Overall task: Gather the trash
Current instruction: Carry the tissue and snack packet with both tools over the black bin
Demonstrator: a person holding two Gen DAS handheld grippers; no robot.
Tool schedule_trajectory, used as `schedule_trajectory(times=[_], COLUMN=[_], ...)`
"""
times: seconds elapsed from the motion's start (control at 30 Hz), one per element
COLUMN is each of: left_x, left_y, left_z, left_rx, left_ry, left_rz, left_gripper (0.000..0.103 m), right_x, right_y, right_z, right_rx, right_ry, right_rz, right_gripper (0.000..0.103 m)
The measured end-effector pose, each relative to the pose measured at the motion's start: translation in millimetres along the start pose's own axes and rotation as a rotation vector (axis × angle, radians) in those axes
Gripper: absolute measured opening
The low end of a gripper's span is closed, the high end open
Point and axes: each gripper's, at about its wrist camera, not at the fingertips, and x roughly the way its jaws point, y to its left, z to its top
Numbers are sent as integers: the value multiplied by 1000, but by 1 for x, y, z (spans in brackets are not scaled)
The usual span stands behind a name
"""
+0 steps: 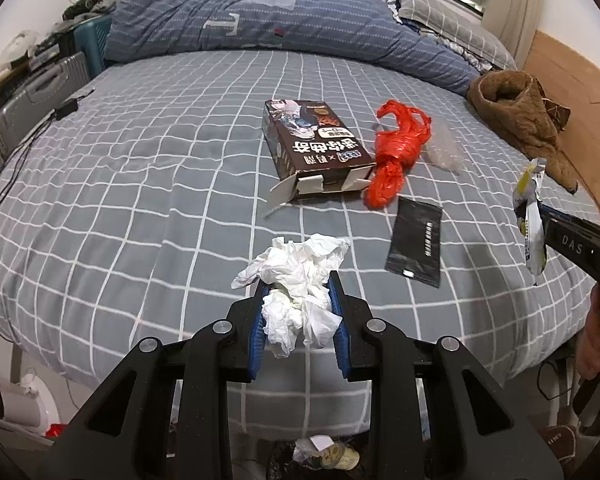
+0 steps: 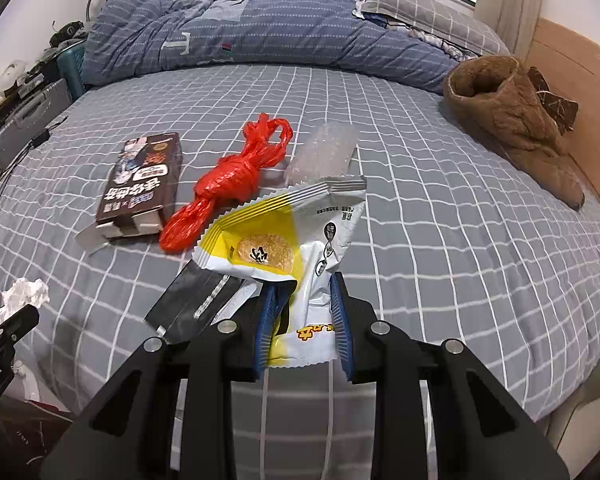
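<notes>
My left gripper (image 1: pixel 298 286) is shut on a crumpled white tissue (image 1: pixel 296 276), held above the near edge of the bed; the same tissue (image 2: pixel 24 294) shows at the left edge of the right wrist view. My right gripper (image 2: pixel 304 284) is shut on a white and yellow snack wrapper (image 2: pixel 284 236), also seen hanging at the right as the wrapper (image 1: pixel 532 216). On the checked sheet lie a brown carton (image 1: pixel 312 148) with open flaps, a knotted red plastic bag (image 1: pixel 396 148), a clear plastic piece (image 1: pixel 444 148) and a flat black packet (image 1: pixel 418 240).
A blue duvet (image 1: pixel 260 20) and pillows fill the far side of the bed (image 1: pixel 120 184). A brown fleece garment (image 1: pixel 520 120) lies at the right by the wooden headboard (image 2: pixel 572 92). A grey suitcase (image 1: pixel 36 100) stands at the left. A bin with trash (image 1: pixel 320 460) shows below my left gripper.
</notes>
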Motion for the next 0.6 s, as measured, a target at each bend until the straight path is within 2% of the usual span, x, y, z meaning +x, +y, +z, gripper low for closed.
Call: schedule_trajectory(times=[0.6], left_x=[-45], left_y=[-12], left_z=[-32], left_rx=[23], left_ry=[2], left_rz=[-23], left_gripper=[27], right_x=[-61], right_y=[16], right_z=[-53], right_rx=[0], right_ry=[-1], right_rz=[32], right_gripper=[26])
